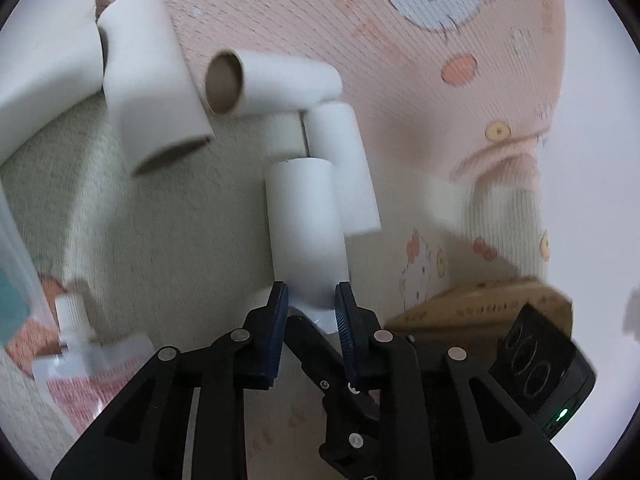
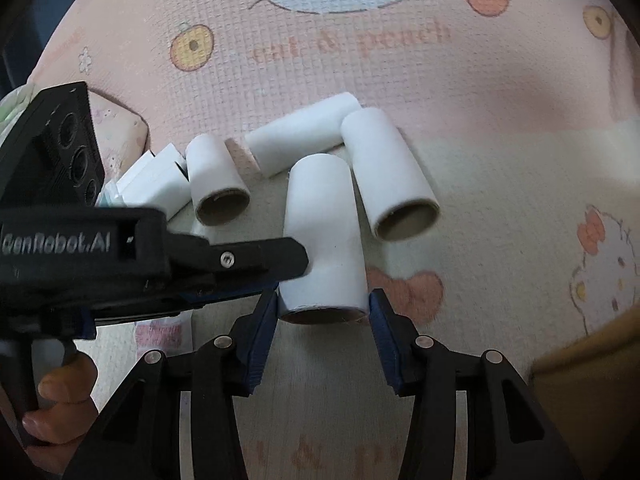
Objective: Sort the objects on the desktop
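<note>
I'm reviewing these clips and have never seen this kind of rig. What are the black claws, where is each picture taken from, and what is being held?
There is no robot here. A person holds a hand-operated two-finger gripper in each hand, and each gripper carries a fisheye camera looking forward along its fingers.

One picture is from the left gripper, the other from the right gripper. In the right view the left gripper reaches in from the left side, with the person's fingers on its handle.

Both grippers sit around the same white cardboard tube, one at each end; the left looks shut on it, while for the right I cannot tell if the pads touch.

Other tubes lie on a pink cartoon mat. A spouted pouch and a cardboard box lie nearby.
</note>
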The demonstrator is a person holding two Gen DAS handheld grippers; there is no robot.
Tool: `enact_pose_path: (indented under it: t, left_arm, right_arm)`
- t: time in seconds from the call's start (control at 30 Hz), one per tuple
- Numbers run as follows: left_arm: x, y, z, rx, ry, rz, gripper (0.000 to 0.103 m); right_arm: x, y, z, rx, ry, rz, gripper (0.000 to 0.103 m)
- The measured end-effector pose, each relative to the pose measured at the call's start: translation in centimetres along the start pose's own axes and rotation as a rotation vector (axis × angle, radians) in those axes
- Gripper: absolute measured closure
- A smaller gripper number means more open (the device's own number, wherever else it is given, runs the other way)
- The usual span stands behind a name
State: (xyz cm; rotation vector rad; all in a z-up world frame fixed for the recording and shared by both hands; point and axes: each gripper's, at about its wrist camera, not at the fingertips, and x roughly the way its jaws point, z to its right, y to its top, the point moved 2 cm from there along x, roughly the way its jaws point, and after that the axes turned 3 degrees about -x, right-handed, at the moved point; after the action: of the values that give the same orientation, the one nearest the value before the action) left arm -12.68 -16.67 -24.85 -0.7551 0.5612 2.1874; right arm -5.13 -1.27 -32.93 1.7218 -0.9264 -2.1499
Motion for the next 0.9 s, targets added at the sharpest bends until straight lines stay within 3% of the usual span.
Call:
enact_pose_path:
  t: [0.17,0.5,0.63,0.7,0.9]
  left_arm:
    - [-0.3,-2.3,0.7,0.043,0.001,-0.022,0.076]
    - [-1.9,-5.7,-0.2,-0.015,-0.016,-0.051,0.076]
    - [-2.3,-7.3,-1.1,-0.094,-0.015,-0.053,0.076]
    - [-2.4,-8.2,-1.6,-0.146,-0.052,-0.048,0.076]
    - [-2.7,-8.6,-1.4,-0.171,-0.081,-0.047,0.076]
  right_arm:
    - [-0.9,-1.0,0.3,-0.013,-0.012,-0.021,0.059]
    - [-3.8,-5.1,-1.3,-0.062,-0.015,-0.045,0.059]
    - [-4.9,-6.2,-2.2,-0.088,0.011,-0.039,0.061]
    - [-5.6,-6.7,-2.7,-0.104,0.018,-0.034,0.061]
    - [-6.8,-7.8,-3.0,-0.156,-0.007,-0.01,0.061]
